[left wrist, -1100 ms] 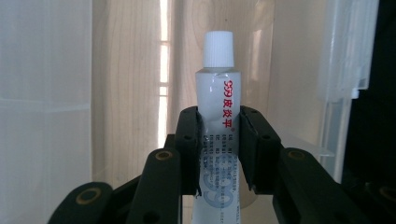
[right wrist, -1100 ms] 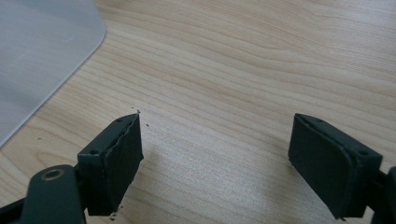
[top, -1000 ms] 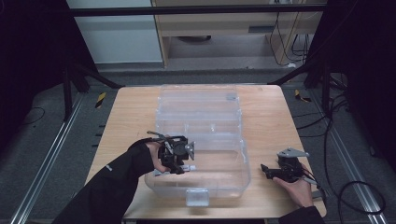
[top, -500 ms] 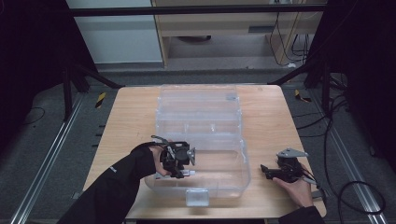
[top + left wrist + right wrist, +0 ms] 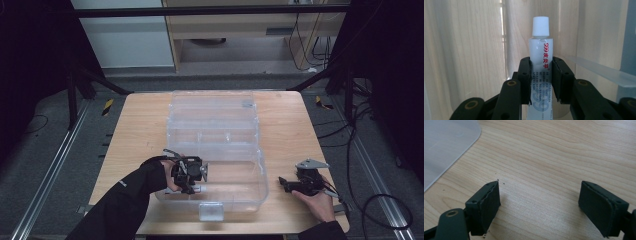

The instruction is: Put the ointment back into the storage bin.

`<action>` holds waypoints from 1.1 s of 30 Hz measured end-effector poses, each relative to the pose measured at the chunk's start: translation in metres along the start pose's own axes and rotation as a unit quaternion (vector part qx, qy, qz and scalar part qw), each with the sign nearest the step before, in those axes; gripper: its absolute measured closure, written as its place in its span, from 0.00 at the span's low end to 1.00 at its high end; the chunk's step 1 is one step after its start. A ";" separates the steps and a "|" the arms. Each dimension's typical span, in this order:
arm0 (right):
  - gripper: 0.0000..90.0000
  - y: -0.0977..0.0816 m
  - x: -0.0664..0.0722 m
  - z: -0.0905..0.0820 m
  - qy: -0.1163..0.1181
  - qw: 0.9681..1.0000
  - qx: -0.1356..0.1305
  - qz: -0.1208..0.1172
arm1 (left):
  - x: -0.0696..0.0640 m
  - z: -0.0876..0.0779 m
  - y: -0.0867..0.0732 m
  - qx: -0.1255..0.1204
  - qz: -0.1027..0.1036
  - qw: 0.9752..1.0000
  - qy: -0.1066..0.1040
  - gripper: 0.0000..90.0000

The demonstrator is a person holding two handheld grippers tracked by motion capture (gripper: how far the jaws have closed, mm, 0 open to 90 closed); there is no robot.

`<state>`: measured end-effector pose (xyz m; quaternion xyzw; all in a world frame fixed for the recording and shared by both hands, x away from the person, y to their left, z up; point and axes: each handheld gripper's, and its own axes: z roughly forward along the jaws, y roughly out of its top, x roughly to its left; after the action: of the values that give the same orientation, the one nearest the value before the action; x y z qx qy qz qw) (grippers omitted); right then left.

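A small white tube (image 5: 541, 62) with a white screw cap and red lettering sits between the pads of my left gripper (image 5: 541, 75), which is shut on it. In the high view that left gripper (image 5: 192, 182) is lowered into the near compartment of a clear plastic organiser box (image 5: 250, 195), pointing right, and the tube (image 5: 199, 189) pokes out of it as a pale stub. My right gripper (image 5: 284, 183) rests on the table to the right of the box with a hand around it. Its jaws (image 5: 539, 207) stand wide open over bare wood with nothing between them.
The clear box has its lid (image 5: 210, 102) folded back toward the far side, with a latch (image 5: 210, 212) at its near edge. A corner of the box (image 5: 446, 147) lies just left of the right gripper. The wooden table (image 5: 130, 135) ends close behind both hands.
My left gripper has sunk with the tube, down into the box's near compartment. The right gripper has stayed where it was.
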<state>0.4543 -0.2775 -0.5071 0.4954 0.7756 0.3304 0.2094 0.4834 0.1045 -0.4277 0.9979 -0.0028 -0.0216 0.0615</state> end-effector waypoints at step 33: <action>0.19 0.000 0.000 0.000 0.005 1.000 -0.003 -0.004 | 0.006 0.021 0.003 0.020 0.002 1.000 -0.019 0.77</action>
<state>0.4540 -0.2776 -0.5068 0.4897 0.7776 0.3347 0.2086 0.4886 0.0987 -0.4487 0.9983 -0.0059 -0.0401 0.0419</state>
